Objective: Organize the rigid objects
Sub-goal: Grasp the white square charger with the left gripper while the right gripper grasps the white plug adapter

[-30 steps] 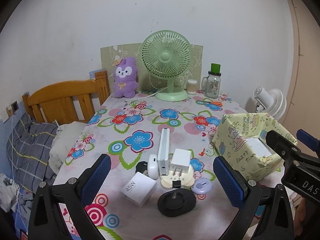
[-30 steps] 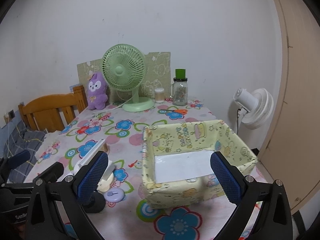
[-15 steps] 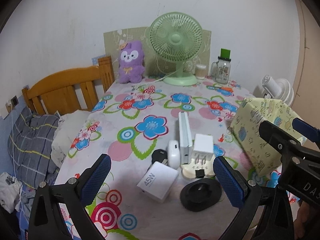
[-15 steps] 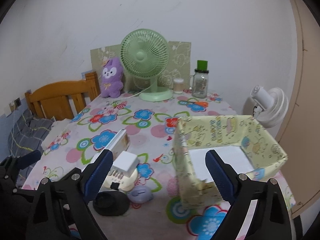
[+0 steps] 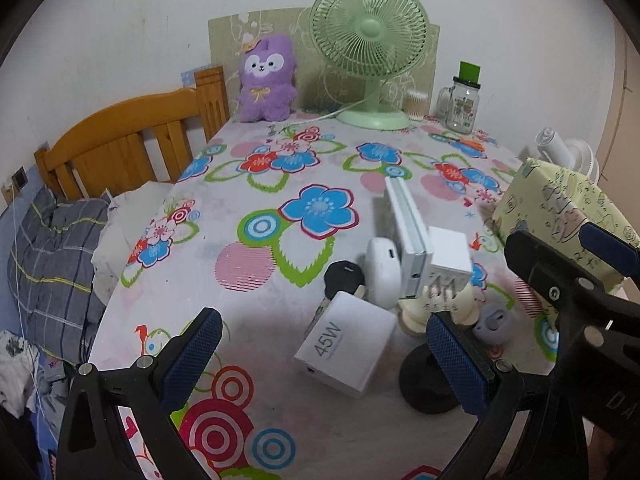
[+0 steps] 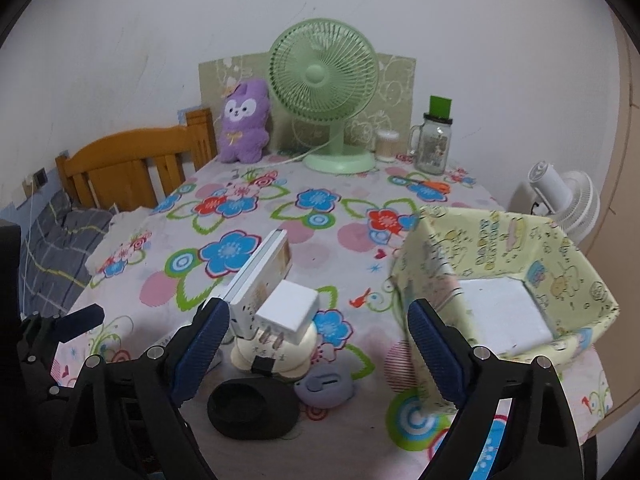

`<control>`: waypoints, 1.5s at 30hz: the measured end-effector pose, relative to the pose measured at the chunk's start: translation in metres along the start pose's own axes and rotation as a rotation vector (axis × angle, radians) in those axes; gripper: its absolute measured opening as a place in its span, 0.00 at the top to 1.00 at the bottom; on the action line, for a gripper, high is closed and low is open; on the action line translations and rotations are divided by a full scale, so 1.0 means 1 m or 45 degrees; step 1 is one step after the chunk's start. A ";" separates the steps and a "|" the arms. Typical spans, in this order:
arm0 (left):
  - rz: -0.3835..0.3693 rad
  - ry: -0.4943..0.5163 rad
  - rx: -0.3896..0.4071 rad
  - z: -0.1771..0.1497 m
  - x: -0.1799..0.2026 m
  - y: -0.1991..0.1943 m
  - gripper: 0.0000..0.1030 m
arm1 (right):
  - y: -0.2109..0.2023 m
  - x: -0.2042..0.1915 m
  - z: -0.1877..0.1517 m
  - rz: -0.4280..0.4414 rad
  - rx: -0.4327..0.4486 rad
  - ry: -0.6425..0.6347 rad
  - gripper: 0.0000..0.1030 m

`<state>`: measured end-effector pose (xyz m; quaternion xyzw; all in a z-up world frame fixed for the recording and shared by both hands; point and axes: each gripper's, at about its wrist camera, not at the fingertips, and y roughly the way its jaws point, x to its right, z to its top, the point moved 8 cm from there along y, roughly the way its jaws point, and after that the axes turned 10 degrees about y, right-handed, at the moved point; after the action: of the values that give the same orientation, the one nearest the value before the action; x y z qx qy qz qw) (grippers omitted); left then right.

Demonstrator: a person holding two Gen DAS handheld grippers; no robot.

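A cluster of small rigid objects lies on the floral tablecloth: a white 45W charger [image 5: 346, 346], a white oval case [image 5: 383, 270], a black plug [image 5: 344, 276], a long white power strip [image 5: 408, 224], a white plug adapter [image 5: 448, 258] on a cream round piece [image 6: 276, 354], a black round dish [image 6: 252, 410] and a lilac case [image 6: 326, 388]. A yellow patterned box [image 6: 516, 276] stands open to their right. My left gripper [image 5: 324, 364] is open, just before the charger. My right gripper [image 6: 316, 354] is open, above the adapter and lilac case.
At the table's far end stand a green fan [image 5: 370, 52], a purple plush [image 5: 266, 78], a glass jar with green lid [image 5: 464, 100] and a cotton-swab pot [image 6: 386, 144]. A wooden chair [image 5: 132, 148] and bedding [image 5: 52, 256] are left; a white fan [image 6: 560, 196] is right.
Both grippers have moved forward and down toward the cluster. The left one has closed in on the 45W charger. The right one has swung left from the box to the adapter. Both stay open.
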<state>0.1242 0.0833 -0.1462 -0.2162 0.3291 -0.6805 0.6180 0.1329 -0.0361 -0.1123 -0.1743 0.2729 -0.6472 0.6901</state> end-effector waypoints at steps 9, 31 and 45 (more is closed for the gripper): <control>-0.005 0.021 -0.046 -0.007 0.000 0.019 0.04 | 0.024 -0.008 -0.011 -0.024 -0.079 -0.018 0.13; -0.062 0.011 -0.120 -0.010 0.002 0.051 0.45 | 0.084 -0.009 -0.022 -0.046 -0.238 -0.003 0.16; -0.026 -0.005 -0.115 -0.009 0.004 0.051 0.53 | 0.104 -0.014 -0.029 0.001 -0.295 0.010 0.46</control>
<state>0.1529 0.0796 -0.1889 -0.2487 0.3561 -0.6708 0.6011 0.1986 -0.0081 -0.1948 -0.2503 0.3487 -0.6116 0.6646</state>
